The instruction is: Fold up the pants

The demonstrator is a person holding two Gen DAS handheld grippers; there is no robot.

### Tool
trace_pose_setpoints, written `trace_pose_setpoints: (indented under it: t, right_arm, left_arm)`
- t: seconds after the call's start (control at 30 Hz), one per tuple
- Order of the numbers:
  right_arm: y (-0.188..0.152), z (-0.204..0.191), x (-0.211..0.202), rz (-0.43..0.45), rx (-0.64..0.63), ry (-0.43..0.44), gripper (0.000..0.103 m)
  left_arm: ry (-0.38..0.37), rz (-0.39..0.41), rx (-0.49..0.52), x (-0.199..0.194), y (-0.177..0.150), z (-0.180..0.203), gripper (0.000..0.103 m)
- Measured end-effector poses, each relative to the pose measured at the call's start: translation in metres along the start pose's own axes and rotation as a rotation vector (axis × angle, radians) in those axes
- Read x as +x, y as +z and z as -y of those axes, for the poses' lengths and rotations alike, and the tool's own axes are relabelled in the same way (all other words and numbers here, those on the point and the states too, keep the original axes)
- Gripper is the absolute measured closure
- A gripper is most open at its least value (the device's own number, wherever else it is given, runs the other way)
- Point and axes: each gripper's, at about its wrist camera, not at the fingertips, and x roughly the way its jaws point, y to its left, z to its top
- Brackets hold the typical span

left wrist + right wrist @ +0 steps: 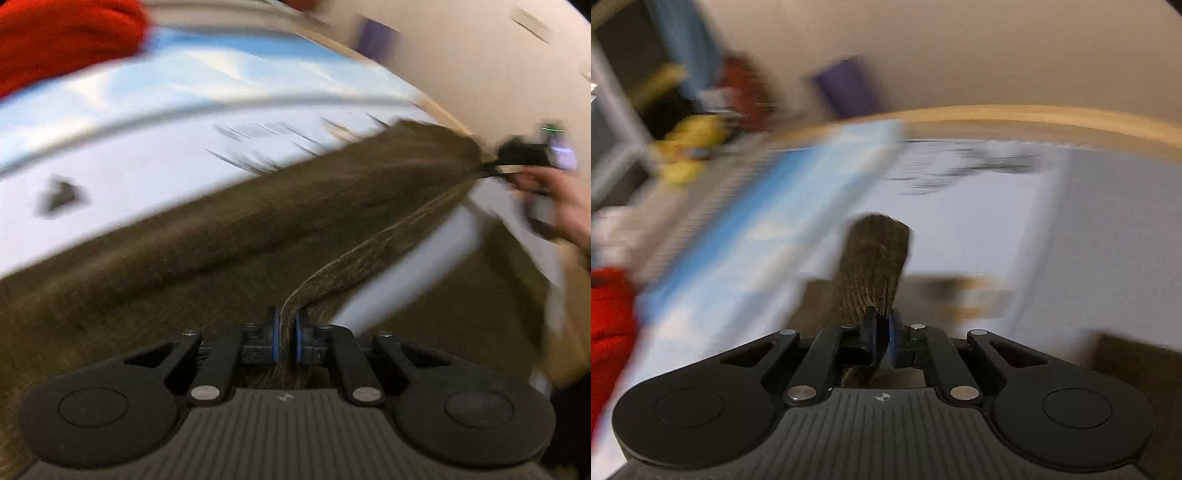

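Olive-brown pants (221,236) lie stretched across a white and blue printed cover (147,155). My left gripper (287,325) is shut on a raised fold of the pants' edge, pinched between its blue pads. That edge runs taut to the far right, where my right gripper (495,171), held by a hand (565,206), pinches the other end. In the right wrist view my right gripper (882,325) is shut on a bunched end of the pants (875,258) that stands up past the pads. Both views are blurred.
A red cloth (62,44) lies at the far left on the cover, and shows again as the red cloth (609,332). A wooden edge (1034,114) borders the surface before a beige wall. Blurred yellow, red and purple things (701,129) stand at the back left.
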Motion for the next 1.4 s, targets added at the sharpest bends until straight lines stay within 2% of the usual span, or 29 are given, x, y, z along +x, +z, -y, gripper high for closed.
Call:
trace_pose_setpoints:
  t: [0.03,0.07,0.1,0.13,0.17,0.23,0.27,0.3,0.33,0.4,0.5,0.57,0.63,0.7,0.8,0.87,0.93,1.0,1.03,1.07,1.1,1.13,1.17,1.2,1.23,1.27,1.3,1.33,1.4]
  right_arm:
    - [-0.006,0.019,0.014,-0.072,0.044,-0.097,0.097]
    - [-0.013,0.039,0.025,-0.146,0.105,-0.155,0.096]
    - [-0.015,0.052,0.025,-0.134,0.160,-0.112,0.097]
    - [-0.011,0.052,0.021,-0.119,0.145,-0.096,0.095]
    - [-0.006,0.045,0.015,-0.095,0.100,-0.101,0.089]
    - [-0.001,0.031,-0.003,0.007,0.036,-0.084,0.085]
    - [-0.001,0.022,-0.012,0.057,-0.006,-0.066,0.072]
    - [-0.001,0.014,-0.017,0.083,-0.035,-0.048,0.065]
    - [-0.004,0.006,-0.021,0.094,-0.056,-0.018,0.054]
    - [-0.012,-0.014,-0.018,0.059,-0.097,0.098,0.051]
    - [-0.032,-0.050,-0.005,-0.071,-0.181,0.267,0.050]
    - [-0.049,-0.075,0.006,-0.174,-0.216,0.344,0.050]
    - [-0.064,-0.092,0.012,-0.226,-0.209,0.361,0.050]
    - [-0.079,-0.109,0.020,-0.248,-0.198,0.354,0.047]
    - [-0.092,-0.127,0.030,-0.261,-0.203,0.309,0.043]
    - [-0.101,-0.138,0.023,-0.226,-0.216,0.282,0.033]
    - [-0.105,-0.146,0.025,-0.216,-0.231,0.252,0.027]
    - [-0.115,-0.158,0.023,-0.185,-0.304,0.181,0.032]
    - [-0.120,-0.163,0.024,-0.153,-0.350,0.133,0.046]
    - [-0.124,-0.171,0.025,-0.120,-0.387,0.088,0.070]
    - [-0.125,-0.171,0.024,-0.085,-0.393,0.070,0.087]
    - [-0.123,-0.167,0.023,-0.066,-0.352,0.083,0.096]
    - [-0.118,-0.163,0.022,-0.046,-0.286,0.116,0.097]
    - [-0.110,-0.158,0.014,0.005,-0.192,0.187,0.097]
    - [-0.102,-0.157,0.008,0.051,-0.156,0.253,0.098]
    - [-0.096,-0.158,0.000,0.103,-0.135,0.341,0.103]
    - [-0.090,-0.161,-0.006,0.144,-0.156,0.408,0.103]
    - [-0.086,-0.165,-0.006,0.128,-0.184,0.395,0.103]
    - [-0.082,-0.162,0.004,0.043,-0.195,0.304,0.100]
  left_arm:
    - [-0.002,-0.050,0.051,0.005,-0.005,0.007,0.082]
    - [0.026,-0.078,0.103,0.008,-0.009,0.015,0.074]
    - [0.048,-0.090,0.138,0.009,-0.012,0.019,0.073]
    - [0.049,-0.093,0.148,0.005,-0.014,0.019,0.072]
    - [0.035,-0.086,0.122,-0.001,-0.013,0.013,0.070]
    - [0.022,-0.037,0.035,-0.023,-0.007,-0.007,0.065]
    - [0.031,0.002,-0.001,-0.035,0.000,-0.017,0.064]
    - [0.049,0.048,-0.045,-0.050,0.001,-0.029,0.064]
    - [0.073,0.086,-0.091,-0.064,0.000,-0.041,0.061]
    - [0.186,0.169,-0.231,-0.092,-0.004,-0.075,0.055]
    - [0.428,0.244,-0.429,-0.126,-0.021,-0.125,0.040]
    - [0.586,0.252,-0.538,-0.144,-0.038,-0.156,0.027]
    - [0.675,0.219,-0.628,-0.156,-0.051,-0.182,0.020]
    - [0.697,0.174,-0.692,-0.161,-0.067,-0.205,0.018]
    - [0.661,0.082,-0.741,-0.146,-0.081,-0.227,0.017]
    - [0.636,0.020,-0.741,-0.134,-0.091,-0.234,0.016]
    - [0.643,0.020,-0.723,-0.134,-0.101,-0.233,0.016]
    - [0.626,0.030,-0.717,-0.132,-0.102,-0.236,0.024]
    - [0.594,0.038,-0.710,-0.132,-0.102,-0.236,0.044]
    - [0.565,0.052,-0.700,-0.135,-0.099,-0.238,0.061]
    - [0.568,0.063,-0.687,-0.134,-0.098,-0.238,0.064]
    - [0.579,0.081,-0.673,-0.138,-0.097,-0.236,0.070]
    - [0.589,0.119,-0.662,-0.145,-0.097,-0.234,0.071]
    - [0.597,0.157,-0.649,-0.152,-0.098,-0.234,0.071]
    - [0.607,0.179,-0.637,-0.156,-0.097,-0.235,0.071]
    - [0.639,0.187,-0.627,-0.160,-0.099,-0.235,0.071]
    - [0.675,0.181,-0.635,-0.164,-0.101,-0.236,0.071]
    - [0.682,0.172,-0.667,-0.167,-0.107,-0.241,0.070]
    - [0.642,0.159,-0.750,-0.171,-0.119,-0.255,0.068]
